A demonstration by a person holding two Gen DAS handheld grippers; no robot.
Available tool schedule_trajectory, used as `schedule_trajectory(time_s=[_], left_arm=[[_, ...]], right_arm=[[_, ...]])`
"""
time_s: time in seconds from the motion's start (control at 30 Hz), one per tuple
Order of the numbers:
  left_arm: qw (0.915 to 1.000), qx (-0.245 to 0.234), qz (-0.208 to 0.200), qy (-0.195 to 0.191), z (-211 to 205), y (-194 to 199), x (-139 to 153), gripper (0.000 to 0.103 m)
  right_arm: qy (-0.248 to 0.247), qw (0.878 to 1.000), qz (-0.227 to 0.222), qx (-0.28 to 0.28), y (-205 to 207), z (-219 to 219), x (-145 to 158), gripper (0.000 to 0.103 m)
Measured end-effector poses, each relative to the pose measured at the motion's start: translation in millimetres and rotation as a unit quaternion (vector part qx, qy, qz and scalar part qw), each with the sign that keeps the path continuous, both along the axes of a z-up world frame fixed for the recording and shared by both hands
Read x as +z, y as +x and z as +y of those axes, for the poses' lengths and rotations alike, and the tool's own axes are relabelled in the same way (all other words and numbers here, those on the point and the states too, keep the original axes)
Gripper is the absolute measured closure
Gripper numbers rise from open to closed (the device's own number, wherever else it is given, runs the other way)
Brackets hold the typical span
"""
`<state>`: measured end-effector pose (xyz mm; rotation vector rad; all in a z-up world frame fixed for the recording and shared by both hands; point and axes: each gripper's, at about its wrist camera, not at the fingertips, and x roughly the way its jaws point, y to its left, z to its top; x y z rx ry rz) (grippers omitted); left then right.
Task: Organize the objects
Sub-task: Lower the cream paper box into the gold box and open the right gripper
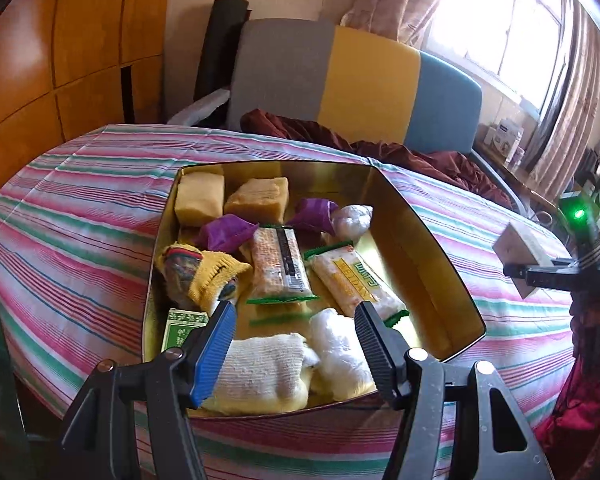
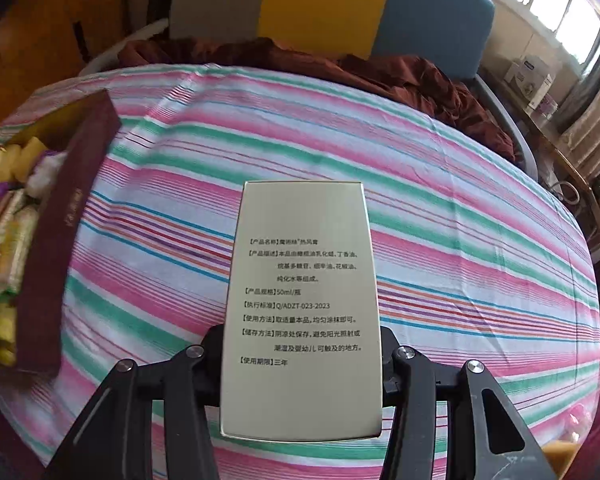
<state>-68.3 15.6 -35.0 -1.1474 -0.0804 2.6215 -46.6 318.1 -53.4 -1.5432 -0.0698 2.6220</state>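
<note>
Right claw clamped on the pale printed carton, held clear above the striped desk, well right of the gold-lined box. Best carried left, kept level, lowered into a bare patch by the snack bars. Left claw apart, empty, poised over rolled white cloths.

We are looking at a striped woven cloth lying matt and creased over the table. The open box is showing a glossy, mirror-like gold lining inside and a matt maroon paper wall outside. In it, snack bars are gleaming in clear plastic wrap beside a rough knitted white sock. The carton is wearing a smooth, pearly satin card finish.
</note>
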Motion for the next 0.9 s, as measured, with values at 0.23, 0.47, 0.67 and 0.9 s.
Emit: schedule_trajectory(time_s=[0.23, 0.47, 0.67, 0.9], left_arm=[[0.9998, 0.014, -0.004, 0.013, -14.0, 3.0, -0.7, 0.04], [0.9995, 0.021, -0.008, 0.023, -23.6, 4.2, -2.7, 0.04], [0.9993, 0.023, -0.013, 0.028, -25.8, 2.6, -5.1, 0.04], [0.999, 0.03, -0.018, 0.029, -27.7, 0.4, -8.2, 0.04]], right_arm=[[-0.046, 0.993, 0.051, 0.098, -8.6, -108.9, 34.9, 0.052], [-0.051, 0.987, 0.041, 0.144, -26.6, -177.5, 28.3, 0.052], [-0.029, 0.991, 0.014, 0.132, -48.1, -198.0, 7.2, 0.052], [-0.004, 0.994, 0.002, 0.11, -58.3, -201.5, -6.7, 0.051]])
